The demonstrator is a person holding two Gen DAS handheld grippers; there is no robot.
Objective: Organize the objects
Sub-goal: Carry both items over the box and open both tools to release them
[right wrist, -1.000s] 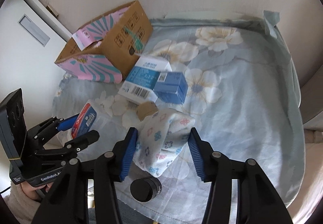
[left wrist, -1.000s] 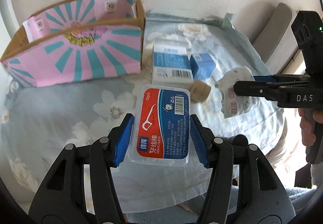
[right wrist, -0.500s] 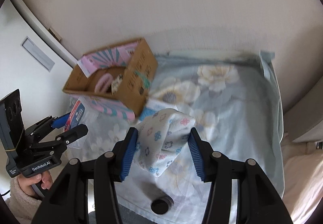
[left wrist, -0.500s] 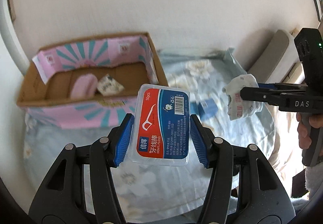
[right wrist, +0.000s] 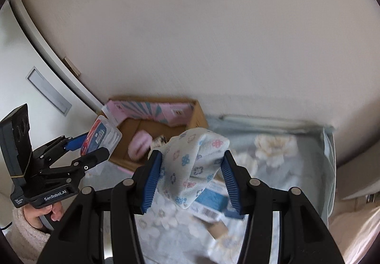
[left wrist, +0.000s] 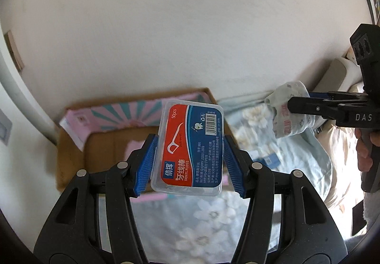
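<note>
Left claw point(left wrist: 188, 163) is clamped on the floss box point(left wrist: 190, 148), held in the air near the carton point(left wrist: 133, 142). Right claw point(right wrist: 190, 177) is clamped on the floral cloth point(right wrist: 191, 166), also lifted, right of the carton point(right wrist: 166, 119). A pink item point(right wrist: 140, 145) lies inside the carton. Blue packs point(right wrist: 211, 202) lie on the floral sheet point(right wrist: 296, 169) below the cloth.

The clear plastic floss-pick box with the red and blue label point(left wrist: 190, 148), at frame centre of the left wrist view, reads "50pcs" at its upper edge and "DENTL FLOSS" beside large Chinese characters near its lower edge. A barcode sits at its upper right; the fine print is too small to read.

The black right gripper point(left wrist: 332, 112), at the right frame edge, carries white letters "DAS".

The black left gripper point(right wrist: 78, 157), at lower left of the right wrist view, carries "GenRobot.AI" on its body.
</note>
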